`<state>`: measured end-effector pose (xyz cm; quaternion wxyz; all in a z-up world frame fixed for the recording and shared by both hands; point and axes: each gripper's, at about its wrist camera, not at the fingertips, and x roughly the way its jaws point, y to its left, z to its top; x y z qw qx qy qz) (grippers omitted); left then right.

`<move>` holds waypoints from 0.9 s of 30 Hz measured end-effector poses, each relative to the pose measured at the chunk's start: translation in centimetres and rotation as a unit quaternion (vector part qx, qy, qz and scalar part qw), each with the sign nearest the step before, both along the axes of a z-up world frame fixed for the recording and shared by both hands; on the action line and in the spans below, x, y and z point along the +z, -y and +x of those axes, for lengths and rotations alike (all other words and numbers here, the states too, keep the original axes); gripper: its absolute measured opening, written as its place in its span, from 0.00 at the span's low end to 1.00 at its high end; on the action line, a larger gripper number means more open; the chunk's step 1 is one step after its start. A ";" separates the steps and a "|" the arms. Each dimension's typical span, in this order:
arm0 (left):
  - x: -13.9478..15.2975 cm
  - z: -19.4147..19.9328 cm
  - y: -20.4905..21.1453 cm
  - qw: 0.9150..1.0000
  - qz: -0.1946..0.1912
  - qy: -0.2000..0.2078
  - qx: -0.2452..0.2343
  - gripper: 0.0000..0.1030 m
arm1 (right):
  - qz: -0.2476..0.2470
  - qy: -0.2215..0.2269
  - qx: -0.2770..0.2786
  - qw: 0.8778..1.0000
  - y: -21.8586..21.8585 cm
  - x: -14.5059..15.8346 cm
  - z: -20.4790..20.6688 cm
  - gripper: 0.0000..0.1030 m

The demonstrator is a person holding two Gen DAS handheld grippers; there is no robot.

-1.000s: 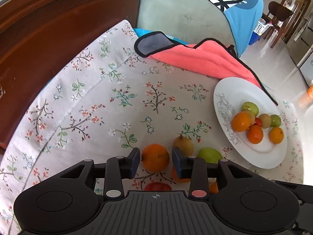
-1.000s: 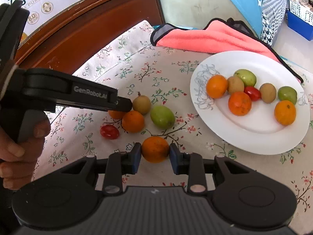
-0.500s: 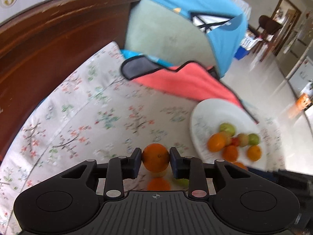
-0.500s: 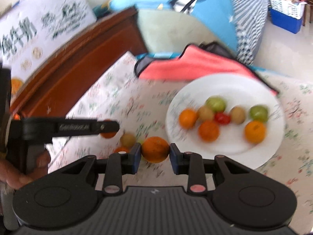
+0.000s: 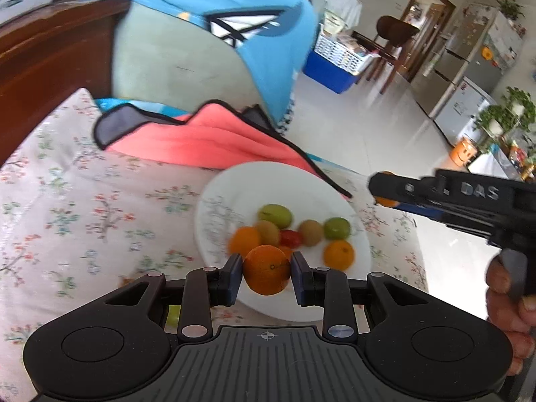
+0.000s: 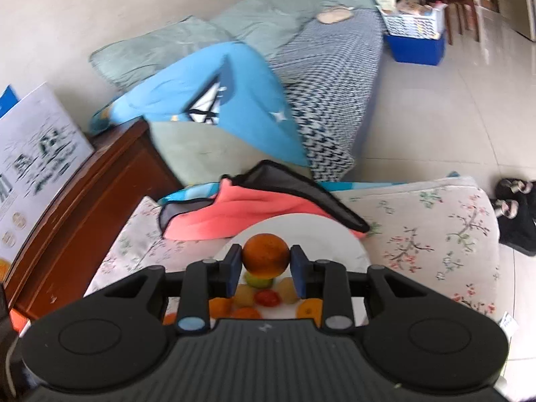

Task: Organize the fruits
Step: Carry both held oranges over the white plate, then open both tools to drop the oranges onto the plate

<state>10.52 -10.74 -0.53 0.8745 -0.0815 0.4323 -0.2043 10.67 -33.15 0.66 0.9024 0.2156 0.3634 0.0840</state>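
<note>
My right gripper's (image 6: 266,273) body hides most of the white plate (image 6: 338,238). It clamps one orange (image 6: 265,258) above the plate; my left gripper (image 5: 266,278) clamps another orange (image 5: 266,269) over the plate's near rim.

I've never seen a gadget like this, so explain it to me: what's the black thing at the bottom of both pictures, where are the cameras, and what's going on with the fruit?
The black thing is a hand-held two-finger gripper; a person carries one in each hand, each with a fisheye camera looking along its fingers. The left gripper pinches an orange; the right gripper pinches another orange. Both are above a white plate of small orange, green, brown and red fruits, on a flowered cloth beside a pink towel. In the left view, a hand holds the right gripper.
</note>
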 end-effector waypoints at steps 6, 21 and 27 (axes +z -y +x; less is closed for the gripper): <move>-0.8 -0.4 2.1 1.000 -0.005 -0.001 -0.023 0.27 | -0.003 -0.010 -0.003 1.000 0.2 -1.5 1.0 0.30; -2.4 0.0 4.3 0.999 -0.002 -0.006 -0.034 0.28 | 0.006 -0.038 0.007 0.999 -0.1 -4.8 3.5 0.30; -2.5 -0.1 4.4 0.999 -0.005 -0.003 -0.033 0.29 | -0.003 -0.044 0.004 0.999 0.0 -5.5 4.2 0.30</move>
